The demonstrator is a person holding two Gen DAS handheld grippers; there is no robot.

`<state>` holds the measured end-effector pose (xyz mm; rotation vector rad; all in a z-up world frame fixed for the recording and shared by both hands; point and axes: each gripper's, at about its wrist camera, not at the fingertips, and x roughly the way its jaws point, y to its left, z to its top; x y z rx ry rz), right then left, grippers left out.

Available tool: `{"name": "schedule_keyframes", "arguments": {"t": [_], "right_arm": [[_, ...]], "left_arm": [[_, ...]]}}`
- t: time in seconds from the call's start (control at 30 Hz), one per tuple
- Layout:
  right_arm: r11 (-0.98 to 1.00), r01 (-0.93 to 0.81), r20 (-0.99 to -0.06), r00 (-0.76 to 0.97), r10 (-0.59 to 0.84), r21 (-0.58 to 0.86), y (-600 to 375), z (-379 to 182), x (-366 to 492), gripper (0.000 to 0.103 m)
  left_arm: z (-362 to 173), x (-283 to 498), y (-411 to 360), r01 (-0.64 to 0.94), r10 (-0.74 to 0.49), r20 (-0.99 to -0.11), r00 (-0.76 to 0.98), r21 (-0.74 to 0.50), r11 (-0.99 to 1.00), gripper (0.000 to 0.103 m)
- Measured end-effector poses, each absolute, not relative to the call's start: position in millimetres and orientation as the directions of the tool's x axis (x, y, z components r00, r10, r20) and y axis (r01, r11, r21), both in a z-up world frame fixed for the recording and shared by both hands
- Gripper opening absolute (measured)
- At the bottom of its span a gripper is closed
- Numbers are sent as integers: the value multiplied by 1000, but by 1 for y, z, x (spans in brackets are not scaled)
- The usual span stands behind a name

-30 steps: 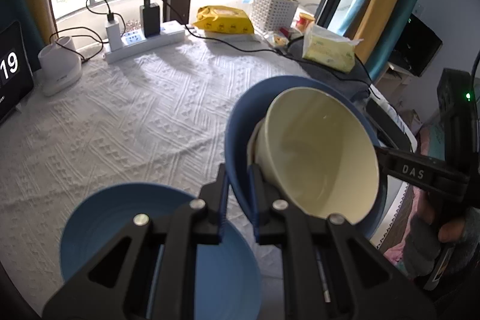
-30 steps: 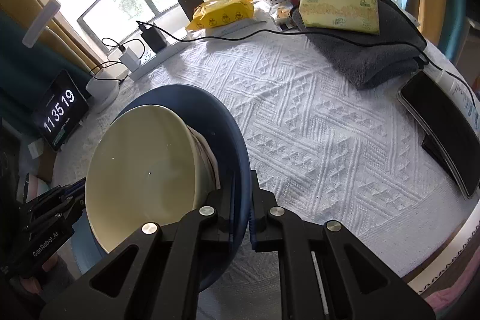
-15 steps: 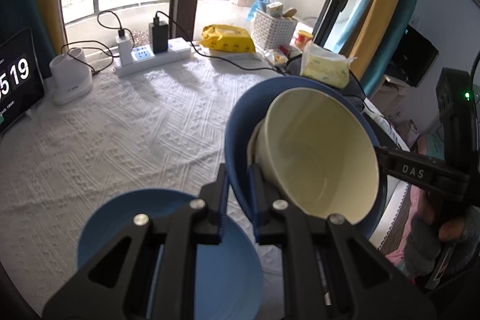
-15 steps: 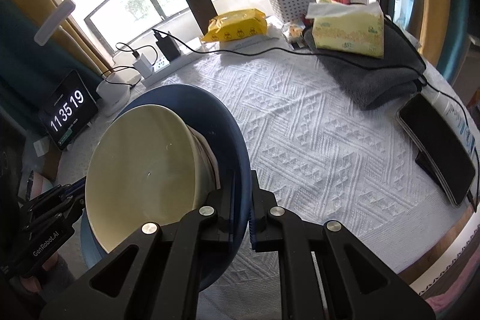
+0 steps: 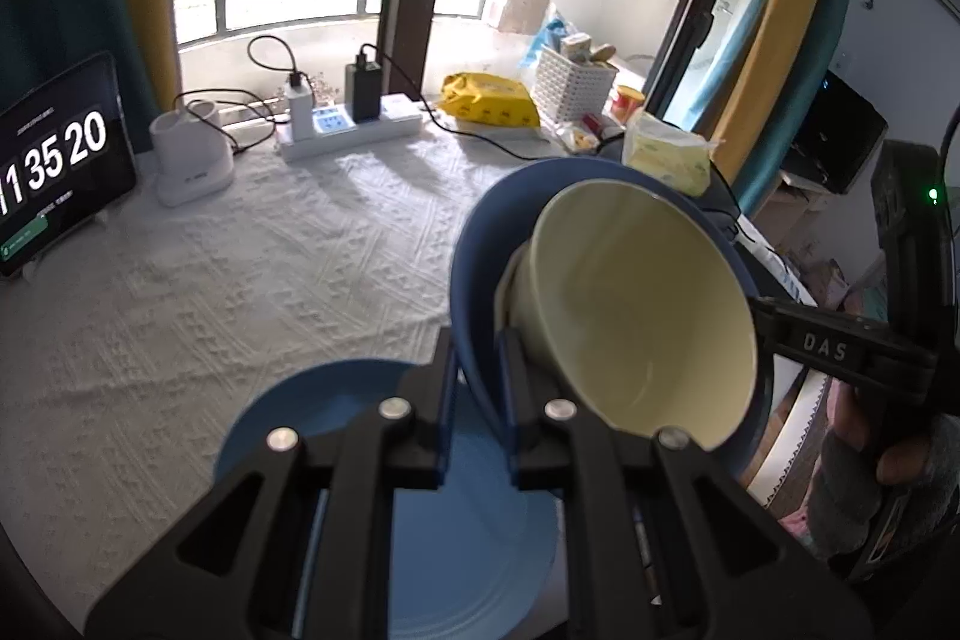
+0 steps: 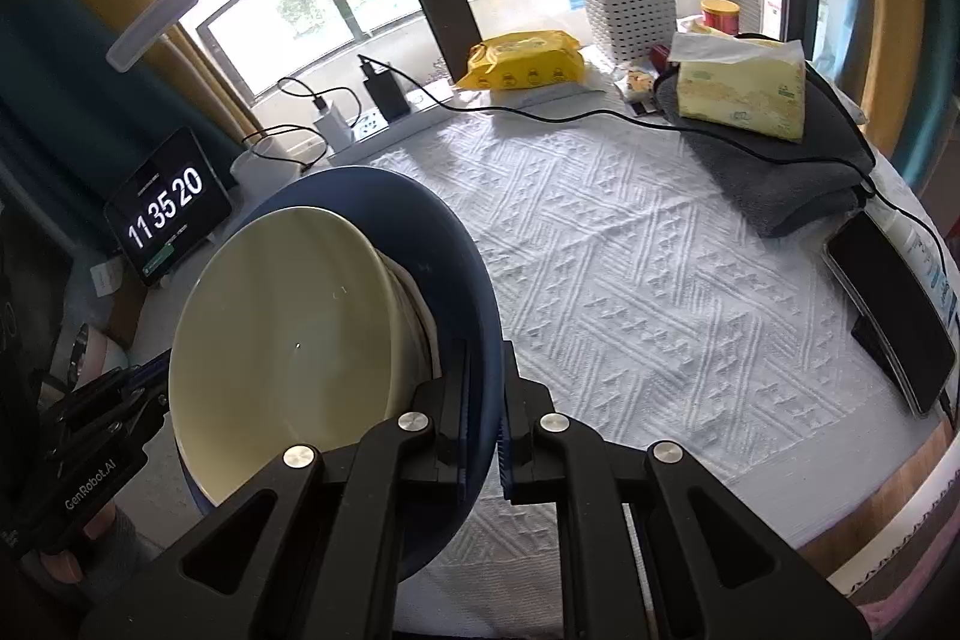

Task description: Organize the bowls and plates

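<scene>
A deep blue bowl [image 5: 480, 244] hangs tilted above the table with a cream bowl [image 5: 636, 316] nested in it. A thin white rim shows between the two. My left gripper [image 5: 477, 370] is shut on the blue bowl's near rim. My right gripper [image 6: 483, 400] is shut on the opposite rim of the same blue bowl [image 6: 456, 256], and the cream bowl [image 6: 282, 340] faces that camera. A flat blue plate [image 5: 372, 532] lies on the white tablecloth under the left gripper.
The table's far edge holds a clock tablet [image 5: 54, 160], a white charging stand [image 5: 186, 160], a power strip [image 5: 354, 130], a yellow wipes pack [image 6: 522, 61], a white basket [image 6: 630, 10] and tissues [image 6: 744, 94] on a grey towel. A phone [image 6: 888, 322] lies at the right edge.
Both grippers have risen with the nested bowls still held between them. The table and the blue plate now look farther below.
</scene>
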<state>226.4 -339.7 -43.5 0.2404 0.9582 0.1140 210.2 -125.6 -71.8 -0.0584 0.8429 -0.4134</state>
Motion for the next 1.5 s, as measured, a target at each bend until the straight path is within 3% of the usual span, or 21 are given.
{"name": "schedule_keyframes", "arguments": {"t": [1.5], "right_arm": [[957, -122, -836, 465, 291, 265, -231, -79, 220, 10]], "left_arm": [[-103, 172, -23, 158, -284, -749, 599, -238, 958, 11]]}}
